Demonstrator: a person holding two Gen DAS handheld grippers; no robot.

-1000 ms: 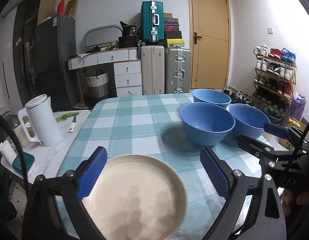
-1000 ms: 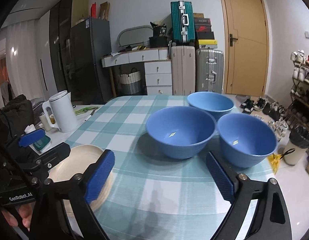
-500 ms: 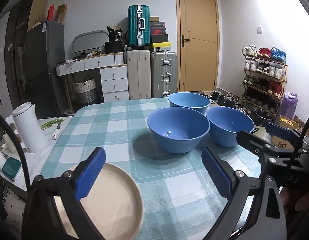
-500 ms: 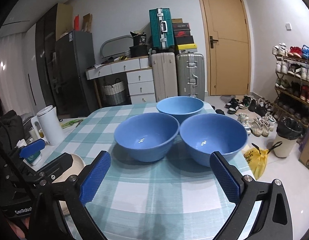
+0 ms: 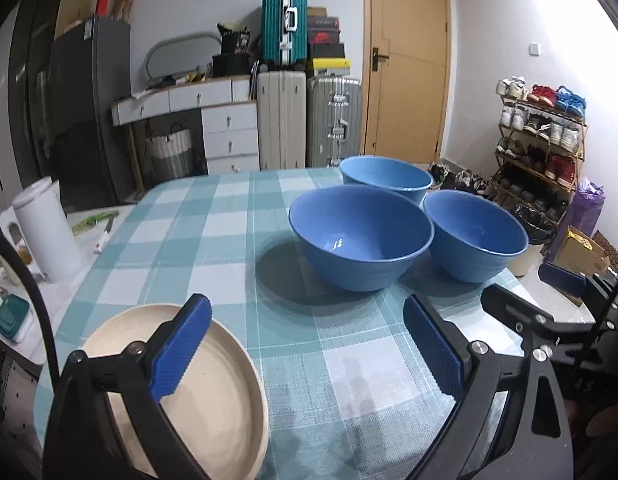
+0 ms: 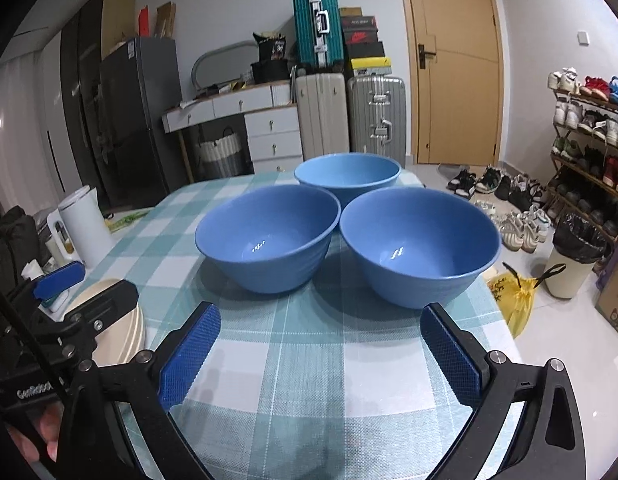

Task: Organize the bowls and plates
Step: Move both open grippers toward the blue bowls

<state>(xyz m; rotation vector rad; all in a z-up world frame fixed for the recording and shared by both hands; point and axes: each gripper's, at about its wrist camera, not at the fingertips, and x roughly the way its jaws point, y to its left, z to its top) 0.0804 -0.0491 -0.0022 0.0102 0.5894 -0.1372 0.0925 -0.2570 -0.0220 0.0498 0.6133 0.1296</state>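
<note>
Cream plate shows whole only in left view, half-hidden in right; left gripper and right gripper both gape wide, empty

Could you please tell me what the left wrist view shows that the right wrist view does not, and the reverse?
Only the left wrist view shows nearly the whole face of the cream plate, with the open left claw over its right part. Only the right wrist view shows the yellow bag on the floor and the right claw from behind, open. Both show the three blue bowls and the white kettle.
</note>
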